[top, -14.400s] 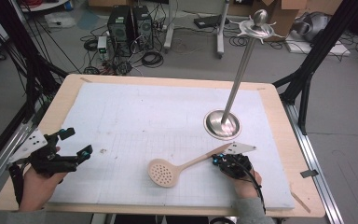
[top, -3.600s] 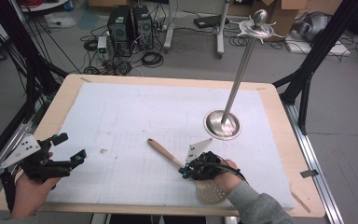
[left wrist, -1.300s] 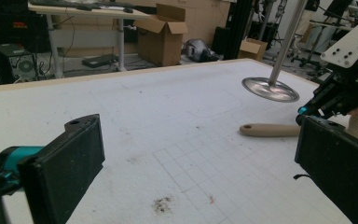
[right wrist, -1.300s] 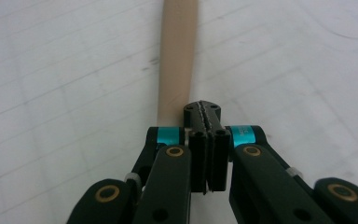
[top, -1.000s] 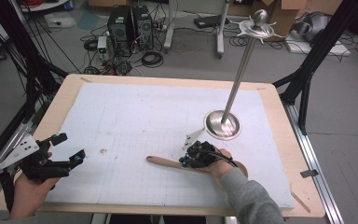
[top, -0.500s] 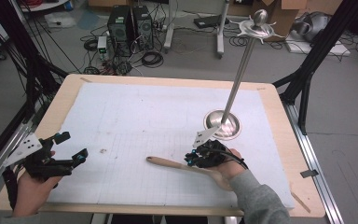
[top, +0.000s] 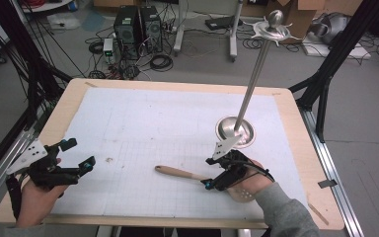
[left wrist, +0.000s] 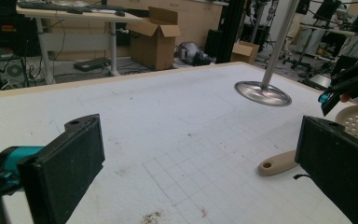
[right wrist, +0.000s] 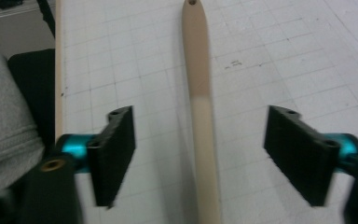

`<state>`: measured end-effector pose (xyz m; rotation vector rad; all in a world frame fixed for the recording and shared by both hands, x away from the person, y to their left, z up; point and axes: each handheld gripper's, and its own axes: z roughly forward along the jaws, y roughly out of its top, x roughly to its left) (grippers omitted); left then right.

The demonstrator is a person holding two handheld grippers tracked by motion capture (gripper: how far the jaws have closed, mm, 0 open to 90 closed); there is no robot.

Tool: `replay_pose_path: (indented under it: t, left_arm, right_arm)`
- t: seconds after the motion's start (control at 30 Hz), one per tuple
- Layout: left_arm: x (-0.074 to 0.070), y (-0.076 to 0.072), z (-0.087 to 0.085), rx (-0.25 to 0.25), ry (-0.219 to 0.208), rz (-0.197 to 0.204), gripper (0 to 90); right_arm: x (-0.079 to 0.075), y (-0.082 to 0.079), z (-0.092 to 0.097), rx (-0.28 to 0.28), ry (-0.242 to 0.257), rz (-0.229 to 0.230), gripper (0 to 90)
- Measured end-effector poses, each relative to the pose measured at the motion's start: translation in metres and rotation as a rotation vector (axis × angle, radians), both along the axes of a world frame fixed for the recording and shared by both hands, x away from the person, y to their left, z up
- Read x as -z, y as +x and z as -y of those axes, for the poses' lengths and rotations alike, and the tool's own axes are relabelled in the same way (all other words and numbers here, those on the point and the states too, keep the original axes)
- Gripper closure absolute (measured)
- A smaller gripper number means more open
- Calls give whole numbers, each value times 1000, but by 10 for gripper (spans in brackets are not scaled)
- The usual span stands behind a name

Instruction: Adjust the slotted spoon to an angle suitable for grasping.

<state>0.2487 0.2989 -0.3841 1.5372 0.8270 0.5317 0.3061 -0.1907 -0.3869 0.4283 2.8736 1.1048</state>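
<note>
A wooden slotted spoon [top: 177, 173] lies flat on the white mat, handle to the left, with its round head [top: 244, 192] partly under my right hand. My right gripper [top: 208, 173] hovers just over the handle [right wrist: 200, 93]. Its jaws have just been opening and now stand wide. The handle runs between the pads [right wrist: 119, 149] without touching either. My left gripper [top: 79, 153] rests at the table's left front, open with nothing in it. From the left gripper [left wrist: 200, 168] I see the spoon's handle end [left wrist: 279, 162] and the right gripper [left wrist: 349, 84] beyond.
A metal stand with a round base [top: 235, 129] and a tall leaning pole [top: 256, 69] sits just behind my right hand. The mat lies on a wooden tabletop [top: 296, 123]. Cables, computer cases and boxes are on the floor beyond the far edge.
The right gripper's jaws opened off the spoon handle, and the hand lifted and shifted slightly right. The spoon stayed where it lay. The left gripper has not moved.
</note>
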Motion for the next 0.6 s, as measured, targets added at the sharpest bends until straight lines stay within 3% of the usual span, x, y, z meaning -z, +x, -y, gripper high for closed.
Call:
replay_pose_path:
  t: [0.1, 0.6]
  left_arm:
    - [0, 0, 0, -2, -1, -2, 18]
    - [1, 3, 2, 6, -1, -4, 18]
  right_arm:
    - [-1, -1, 3, -8, -19, 9, 139]
    - [2, -2, 15, -9, -83, 0, 148]
